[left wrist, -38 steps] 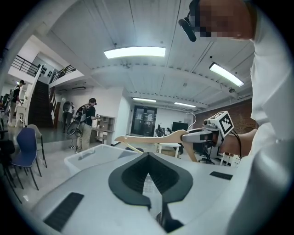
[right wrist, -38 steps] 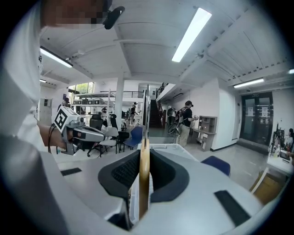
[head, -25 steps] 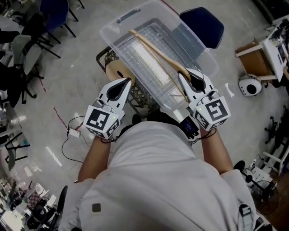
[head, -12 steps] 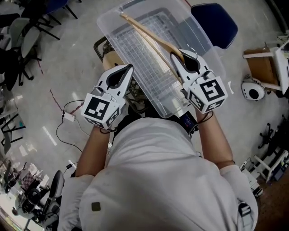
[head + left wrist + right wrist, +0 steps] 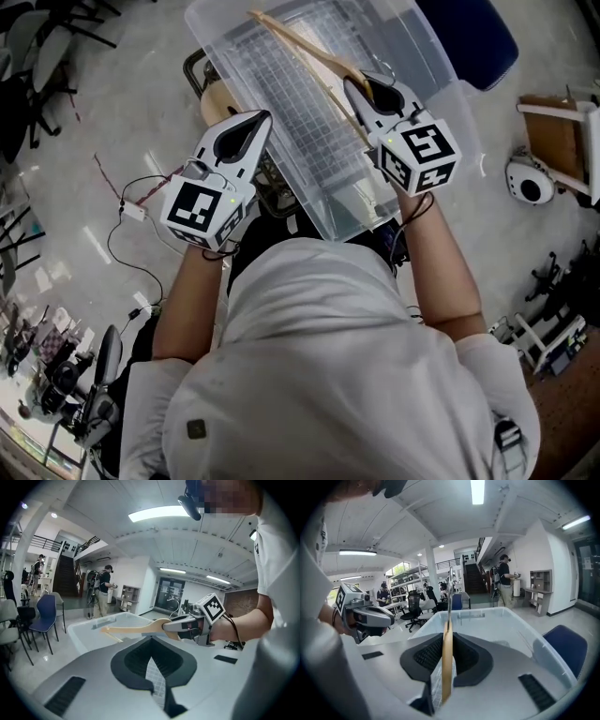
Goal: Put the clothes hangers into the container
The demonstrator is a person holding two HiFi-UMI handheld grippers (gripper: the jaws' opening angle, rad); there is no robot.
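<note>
A clear plastic container (image 5: 439, 58) stands in front of me, its ribbed floor showing. My right gripper (image 5: 362, 84) is shut on the thick end of a wooden clothes hanger (image 5: 302, 51). The hanger reaches out across the container's open top. Seen from the right gripper view, the hanger (image 5: 447, 663) stands on edge between the pads, above the container (image 5: 501, 620). My left gripper (image 5: 260, 118) hovers at the container's near left edge, shut and with nothing in it. The left gripper view shows the hanger (image 5: 136, 629) in the right gripper (image 5: 168, 626), over the container (image 5: 86, 629).
A blue chair (image 5: 480, 28) stands beyond the container on the right. A wire rack (image 5: 225, 101) sits under its left side. On the floor lie a cable with a white adapter (image 5: 127, 212), a round white device (image 5: 531, 182) and a cardboard box (image 5: 555, 131). People stand far off.
The right gripper has carried the hanger from the container's near right corner farther out over its open top. The left gripper has moved forward alongside it.
</note>
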